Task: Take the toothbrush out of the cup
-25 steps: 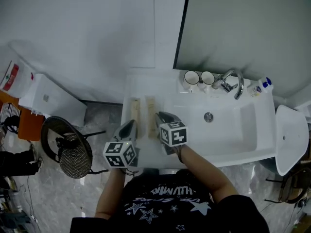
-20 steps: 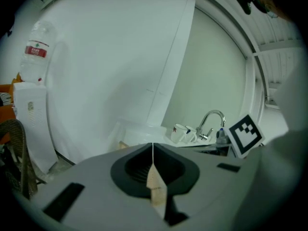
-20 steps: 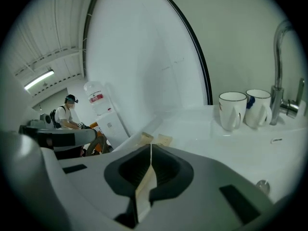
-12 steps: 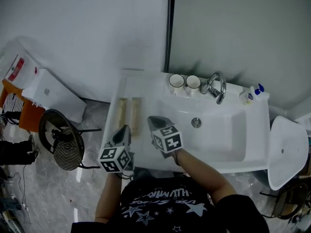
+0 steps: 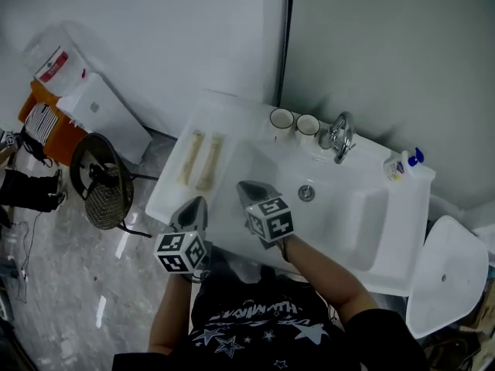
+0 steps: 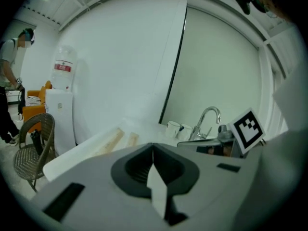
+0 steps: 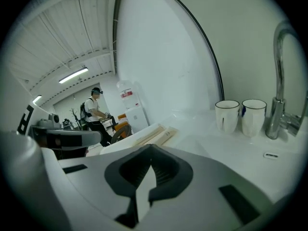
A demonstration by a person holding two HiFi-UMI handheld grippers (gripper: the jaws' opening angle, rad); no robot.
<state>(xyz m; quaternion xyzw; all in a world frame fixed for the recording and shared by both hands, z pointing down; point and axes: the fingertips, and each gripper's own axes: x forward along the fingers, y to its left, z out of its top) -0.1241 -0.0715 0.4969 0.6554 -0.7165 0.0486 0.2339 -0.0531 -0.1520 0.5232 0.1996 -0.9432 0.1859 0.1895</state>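
Left gripper (image 6: 153, 147) and right gripper (image 7: 150, 150): jaws together, empty, over the sink's (image 5: 232, 161) near edge. Two white cups (image 7: 227, 115) beside the faucet (image 5: 338, 134), well apart from both. Toothbrush (image 7: 243, 111): a blue bit at the faucet-side cup's rim.

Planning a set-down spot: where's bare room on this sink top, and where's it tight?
Bare: the counter patch between the two beige strips and the cups, and the basin around the drain. Tight: the back ledge, where cups and faucet stand side by side, with small bottles at its right end.
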